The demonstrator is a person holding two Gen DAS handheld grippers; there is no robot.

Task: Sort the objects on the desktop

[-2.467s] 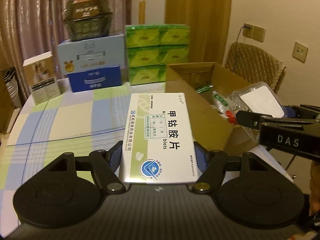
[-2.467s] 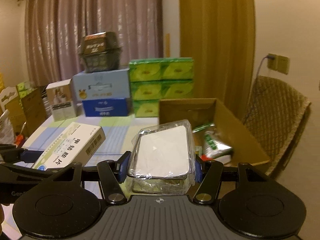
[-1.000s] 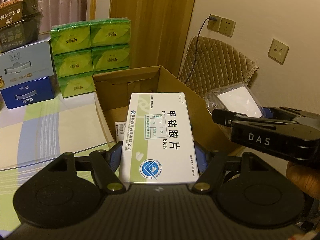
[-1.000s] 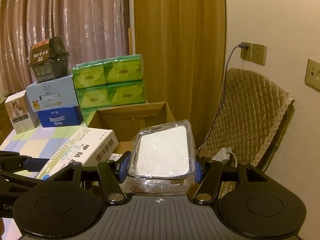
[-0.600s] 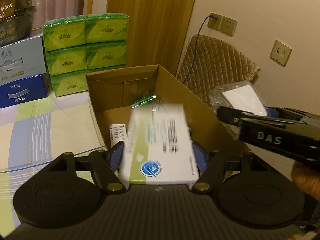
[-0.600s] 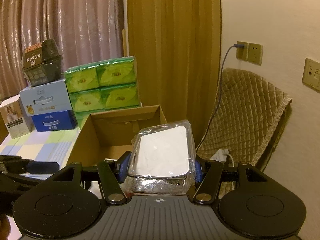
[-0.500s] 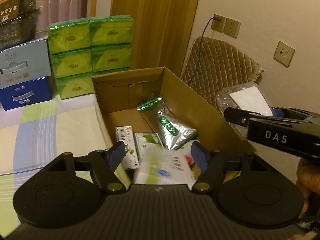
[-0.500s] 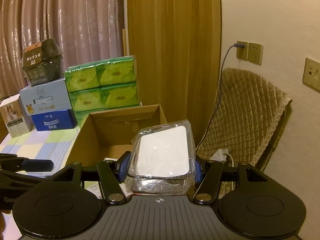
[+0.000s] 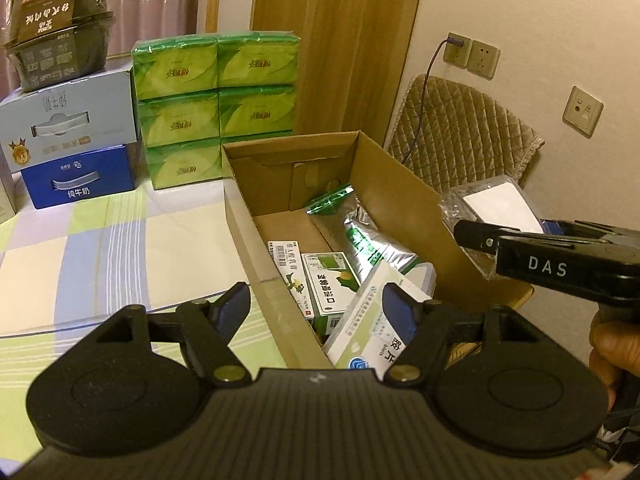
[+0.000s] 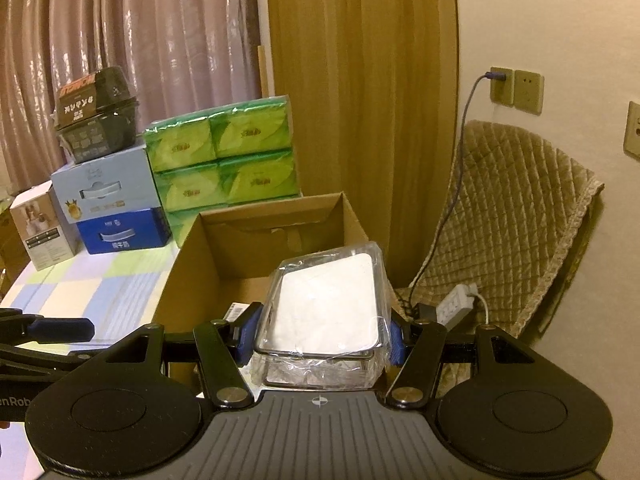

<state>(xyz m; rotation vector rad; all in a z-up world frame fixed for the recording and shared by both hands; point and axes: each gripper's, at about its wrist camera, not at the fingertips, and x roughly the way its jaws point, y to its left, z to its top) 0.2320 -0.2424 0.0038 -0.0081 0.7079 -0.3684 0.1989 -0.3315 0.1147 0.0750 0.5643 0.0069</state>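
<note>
The right gripper [image 10: 322, 342] pinches a film-wrapped tray [image 10: 325, 312] above the carton's [image 9: 256, 224] near right edge. It would do well to drift the tray left over the opening and lower it before easing its grip, since crinkly film slips. The left gripper [image 9: 316, 312] hangs spread and empty. Inside lie a white pill box [image 9: 368, 332], small cardboard packets [image 9: 326, 284] and a foil pouch [image 9: 368, 246]. Beyond stand glossy green tissue packs [image 9: 216, 104].
</note>
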